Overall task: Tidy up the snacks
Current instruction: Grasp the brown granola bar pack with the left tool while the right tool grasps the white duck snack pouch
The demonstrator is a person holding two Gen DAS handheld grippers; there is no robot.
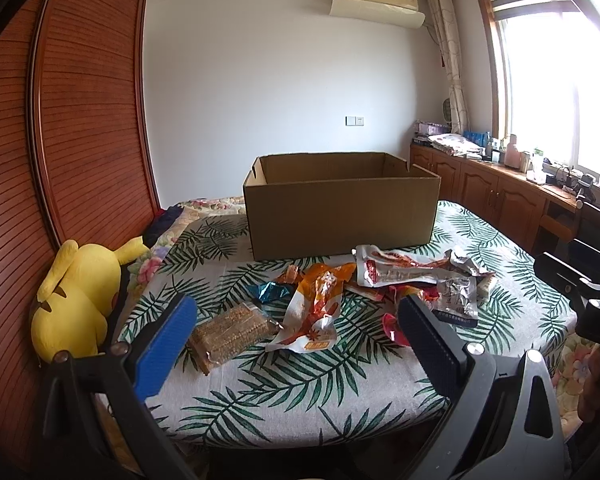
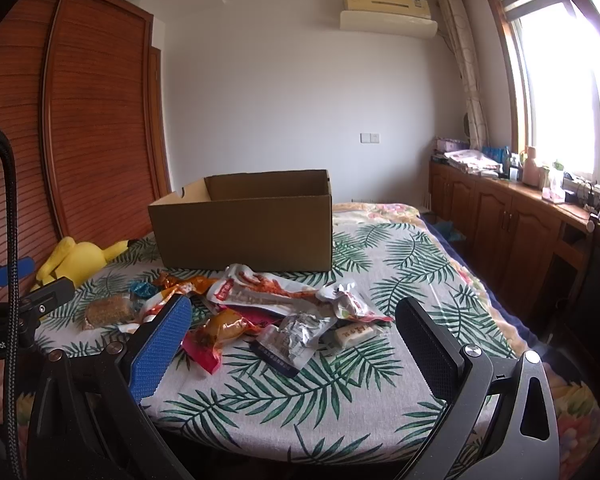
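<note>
Snacks (image 2: 268,312) lie in a loose heap on the leaf-print cloth (image 2: 380,392) (it seems to cover a bed rather than a desk), just in front of the cardboard box (image 2: 244,232), and none of them can be seen inside it. The box stands open at the top with only bare inner walls showing; its floor is hidden from both cameras, so I judge the sorting as not yet begun, with every packet left to move.

Going down in size, the box is the biggest thing on the cloth. A yellow plush toy (image 1: 76,300) lies at the cloth's left edge against the wooden wardrobe (image 1: 80,120). Within the heap, the long red-and-white pouch (image 2: 260,292) sits nearest the box, the orange-and-white pouch (image 1: 316,312) sprawls beside it, and a clear-wrapped brown grain bar (image 1: 232,336) lies apart on the left. Smaller still are a crinkled silver sachet (image 2: 296,336), an orange-filled packet with a pink end (image 2: 216,332), a small white wrapped bar (image 2: 356,334), and a blue foil sweet (image 1: 272,292). Most overlap and look flat, soft and crinkly.

The left gripper (image 1: 296,344) hovers short of the heap with its jaws spread wide and empty. The right gripper (image 2: 292,344) does likewise, jaws parted around nothing.
</note>
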